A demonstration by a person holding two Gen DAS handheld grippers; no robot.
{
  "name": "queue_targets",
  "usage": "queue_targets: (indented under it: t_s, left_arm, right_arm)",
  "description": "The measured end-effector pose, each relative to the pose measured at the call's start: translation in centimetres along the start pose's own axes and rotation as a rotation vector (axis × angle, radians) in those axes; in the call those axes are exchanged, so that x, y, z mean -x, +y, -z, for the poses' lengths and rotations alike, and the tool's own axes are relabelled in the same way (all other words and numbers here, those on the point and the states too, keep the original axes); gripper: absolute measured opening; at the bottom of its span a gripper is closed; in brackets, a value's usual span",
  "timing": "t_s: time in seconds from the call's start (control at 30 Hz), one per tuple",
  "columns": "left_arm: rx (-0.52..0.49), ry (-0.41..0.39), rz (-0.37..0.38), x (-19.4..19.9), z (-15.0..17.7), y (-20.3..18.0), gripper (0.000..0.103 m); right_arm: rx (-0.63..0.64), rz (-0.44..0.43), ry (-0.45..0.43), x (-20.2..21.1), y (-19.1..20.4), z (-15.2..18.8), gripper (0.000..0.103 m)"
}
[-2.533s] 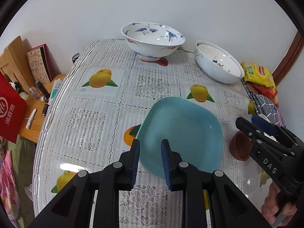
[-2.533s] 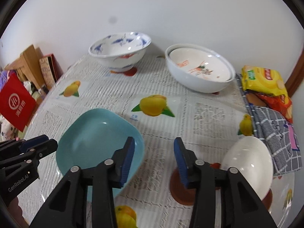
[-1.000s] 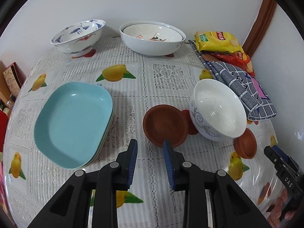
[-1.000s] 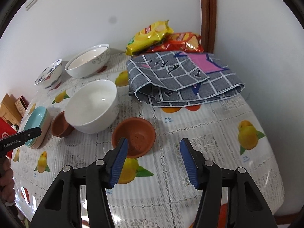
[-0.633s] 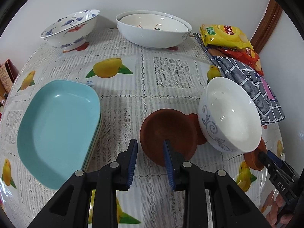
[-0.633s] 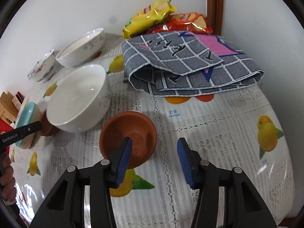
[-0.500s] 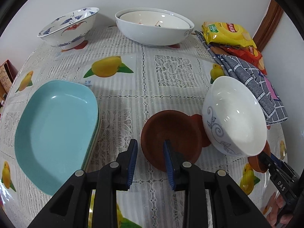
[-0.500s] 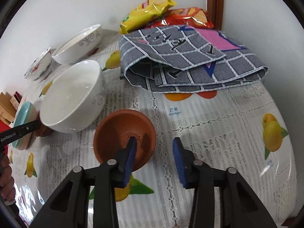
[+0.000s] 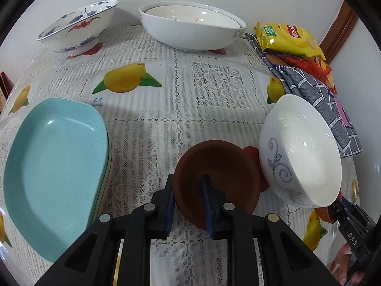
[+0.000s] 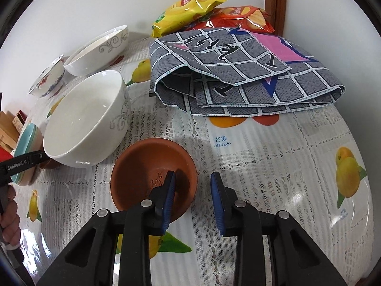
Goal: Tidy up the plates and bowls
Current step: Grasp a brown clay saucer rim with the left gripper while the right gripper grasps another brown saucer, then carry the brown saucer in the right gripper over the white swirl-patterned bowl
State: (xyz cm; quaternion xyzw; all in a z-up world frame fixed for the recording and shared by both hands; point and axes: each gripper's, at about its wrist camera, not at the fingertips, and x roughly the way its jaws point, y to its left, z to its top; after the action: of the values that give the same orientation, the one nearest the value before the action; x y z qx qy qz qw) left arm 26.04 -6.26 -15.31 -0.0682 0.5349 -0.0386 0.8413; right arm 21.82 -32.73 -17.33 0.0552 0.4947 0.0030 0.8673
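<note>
Two small brown dishes lie on the fruit-print tablecloth on either side of a white bowl (image 9: 302, 147) (image 10: 85, 119). My left gripper (image 9: 188, 195) straddles the near rim of the left brown dish (image 9: 221, 166), one finger outside and one inside; its jaws are closing. My right gripper (image 10: 192, 193) straddles the near right rim of the other brown dish (image 10: 152, 159). Its left finger is inside and its right finger stands off the rim, with cloth showing between. Its jaws are closing too. Stacked teal plates (image 9: 52, 147) lie at the left.
At the back stand a blue-patterned bowl (image 9: 78, 23) and two nested large white bowls (image 9: 190, 28). A folded grey checked cloth (image 10: 238, 71) and snack bags (image 10: 190, 2) lie at the back right by the wall. A hand (image 10: 9, 214) holds the left gripper.
Both grippers swung right from the teal plates and sank onto the brown dishes. The right jaws narrowed a lot around its dish's rim; the left jaws narrowed a little.
</note>
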Motion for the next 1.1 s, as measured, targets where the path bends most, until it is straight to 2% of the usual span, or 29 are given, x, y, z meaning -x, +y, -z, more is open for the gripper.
queue_targets:
  t_s: [0.13,0.17,0.23,0.37,0.53,0.83,1.1]
  left_arm:
    - [0.007,-0.009,0.001,0.1,0.0,0.0,0.017]
    - [0.011,-0.018,-0.004,0.2,0.1,0.0,0.013]
    - [0.014,-0.017,0.008,0.4,0.1,0.1,0.011]
    - [-0.019,-0.022,0.015,0.8,0.4,-0.6,0.009]
    - [-0.047,-0.036,0.028,2.0,0.9,-1.2,0.008]
    - [-0.054,-0.056,0.038,4.7,2.0,-1.2,0.008]
    - [-0.069,-0.123,0.039,9.2,2.5,-1.4,0.008]
  right_arm:
    - [0.004,0.008,-0.008,0.0,0.2,0.0,0.029]
    - [0.01,0.008,-0.012,0.1,0.4,0.1,0.026]
    - [0.011,-0.003,-0.014,0.1,0.7,0.3,0.018]
    - [0.0,0.018,-0.025,0.3,1.1,0.5,0.014]
    - [-0.03,0.002,-0.047,1.1,1.0,0.8,0.009]
    - [-0.049,0.03,-0.089,3.9,1.1,1.3,0.008]
    - [-0.079,0.039,-0.14,8.3,1.2,1.4,0.008]
